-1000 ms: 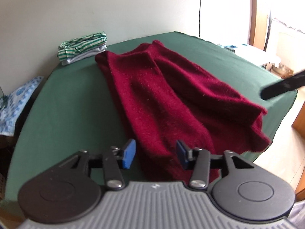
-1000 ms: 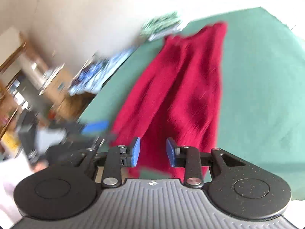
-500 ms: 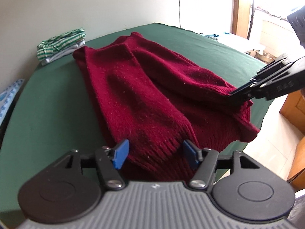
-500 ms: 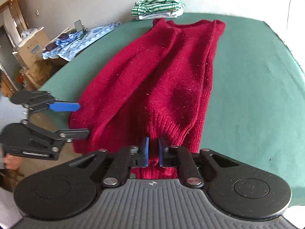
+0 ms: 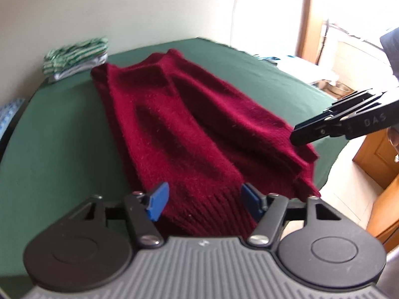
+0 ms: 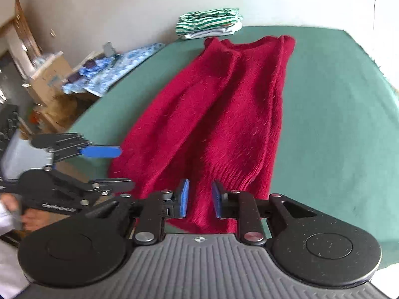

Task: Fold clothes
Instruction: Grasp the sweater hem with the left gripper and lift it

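Both your left gripper (image 5: 201, 204) and right gripper (image 6: 199, 201) gape at the red sweater (image 6: 217, 114) hem; pinch one layer only and it sags off the counter (image 6: 336, 114)

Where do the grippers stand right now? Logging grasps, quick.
Left gripper: open, jaws wide around the red sweater's ribbed hem, not clamped.
Right gripper: open, narrower gap, hem between the pads, not gripped.

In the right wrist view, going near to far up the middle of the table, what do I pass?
Right gripper, open, at the near edge → ribbed hem of the red sweater → its far end by the neckline → folded green-striped stack by the wall, all on the green table.
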`<state>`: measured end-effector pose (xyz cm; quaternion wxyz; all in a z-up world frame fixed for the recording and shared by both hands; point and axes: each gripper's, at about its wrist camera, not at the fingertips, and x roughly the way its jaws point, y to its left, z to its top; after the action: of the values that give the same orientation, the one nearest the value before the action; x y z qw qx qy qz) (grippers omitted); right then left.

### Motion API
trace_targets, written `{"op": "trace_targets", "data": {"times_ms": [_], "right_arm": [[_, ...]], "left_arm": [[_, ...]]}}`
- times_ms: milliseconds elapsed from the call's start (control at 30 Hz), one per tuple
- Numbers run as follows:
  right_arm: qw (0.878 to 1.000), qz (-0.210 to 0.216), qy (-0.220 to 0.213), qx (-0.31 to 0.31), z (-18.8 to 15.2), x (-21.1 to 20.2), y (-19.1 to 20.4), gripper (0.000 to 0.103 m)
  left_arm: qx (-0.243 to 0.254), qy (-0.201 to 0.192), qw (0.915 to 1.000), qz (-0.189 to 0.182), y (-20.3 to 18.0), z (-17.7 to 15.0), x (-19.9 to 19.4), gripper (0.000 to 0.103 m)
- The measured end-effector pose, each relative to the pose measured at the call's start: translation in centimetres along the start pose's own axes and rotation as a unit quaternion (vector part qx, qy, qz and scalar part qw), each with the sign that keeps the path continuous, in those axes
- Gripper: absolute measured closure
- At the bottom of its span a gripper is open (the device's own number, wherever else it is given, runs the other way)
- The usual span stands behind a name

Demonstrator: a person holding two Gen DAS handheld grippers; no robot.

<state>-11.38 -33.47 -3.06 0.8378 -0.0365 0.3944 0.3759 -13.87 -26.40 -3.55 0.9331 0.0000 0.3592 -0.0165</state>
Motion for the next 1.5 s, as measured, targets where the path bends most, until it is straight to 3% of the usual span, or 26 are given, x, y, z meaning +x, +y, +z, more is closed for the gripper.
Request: {"op": "trace_targets", "data": {"times_ms": [67, 133, 433, 600, 800, 900, 1100, 1200, 1333, 1500], "right_arm": [[1.000, -0.025, 0.015, 0.004, 0.1, 1.5, 0.0, 0.093], [0.999, -0.044, 0.025, 0.009, 0.0, 2.5, -0.1, 0.095], [0.994, -0.095, 0.035, -0.037, 0.1, 3.0, 1.6, 0.090], [0.992, -0.110, 0.037, -0.044, 0.3, 3.6, 2.2, 0.085], [0.996, -0.088, 0.024, -0.007, 0.3, 3.2, 1.2, 0.080], [0.996, -0.083, 0.020, -0.009, 0.2, 3.2, 1.2, 0.079], [0.997, -0.075, 0.003, -0.002, -0.2, 2.3, 0.8, 0.079], [0.998, -0.066, -0.007, 0.013, -0.5, 0.3, 0.1, 0.075], [0.998, -0.060, 0.003, 0.027, -2.4, -2.2, -1.6, 0.052], [0.998, -0.030, 0.033, 0.054, -3.6, -2.2, -3.2, 0.049]], "left_arm": [[-0.012, -0.001, 0.9999, 0.003, 0.3, -0.1, 0.3, 0.049], [-0.020, -0.002, 0.9998, 0.004, 0.5, -0.2, 0.5, 0.049], [-0.049, -0.013, 0.9984, 0.025, 0.1, -0.1, 0.4, 0.050], [-0.071, -0.010, 0.9969, 0.033, -0.2, 0.3, 0.6, 0.041], [-0.066, -0.009, 0.9969, 0.041, -1.5, 0.5, 1.2, 0.020], [-0.061, -0.009, 0.9970, 0.046, -2.1, 0.7, 1.7, 0.016], [-0.105, -0.013, 0.9933, 0.047, -1.5, 0.9, 0.1, 0.032], [-0.121, -0.019, 0.9913, 0.048, -1.4, -0.3, -2.8, 0.026], [-0.121, 0.003, 0.9910, 0.056, -2.1, -3.8, -4.8, 0.023], [-0.153, 0.012, 0.9868, 0.052, -1.0, -5.6, -3.1, 0.022]]}}
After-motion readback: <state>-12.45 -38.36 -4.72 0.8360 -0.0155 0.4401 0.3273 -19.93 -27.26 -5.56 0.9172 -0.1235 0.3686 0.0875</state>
